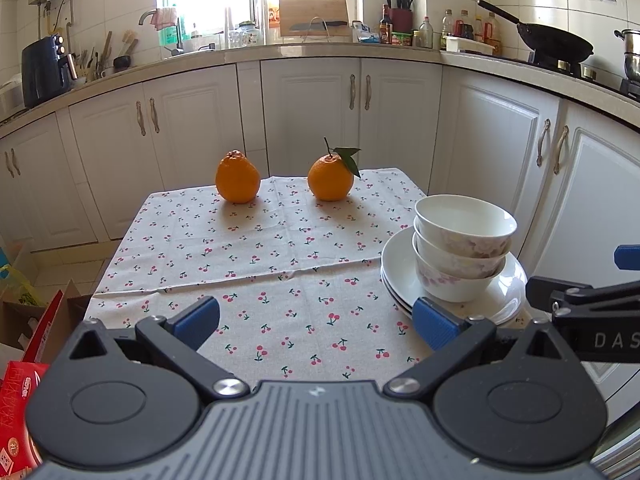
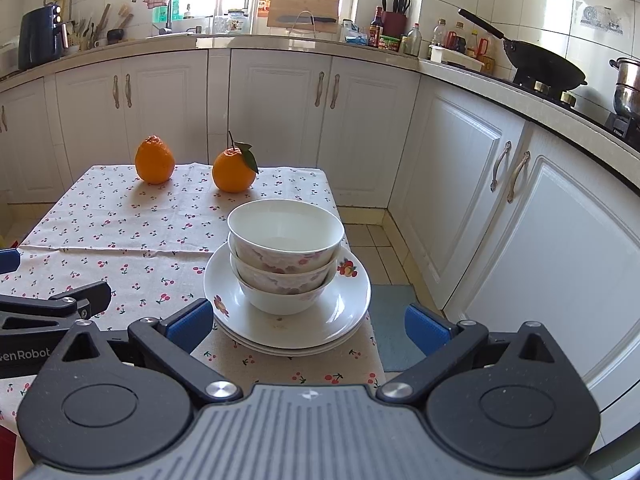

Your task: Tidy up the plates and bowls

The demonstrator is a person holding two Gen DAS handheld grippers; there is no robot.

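Right tool (image 2: 308,322) and left tool (image 1: 316,322) both spread wide and empty, glazed white floral ceramic bowls (image 2: 285,256) nested on stacked white plates (image 2: 340,316) at the bench's near right corner—heavy, slick, breakable, best pinched at a rim.

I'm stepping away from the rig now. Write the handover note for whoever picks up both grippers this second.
Left gripper: open, holding nothing, over the cherry-print tablecloth.
Right gripper: open, holding nothing, facing the stack of plates from the near side.
Dishes: three bowls nested together stand on the stacked plates at the near right edge of the table.
Two oranges sit at the far end, apart from the dishes.
Done: bowls and plates look gathered into one pile.
Left: probably nothing on the table; the pile sits close to the edge, so consider sliding it inward.
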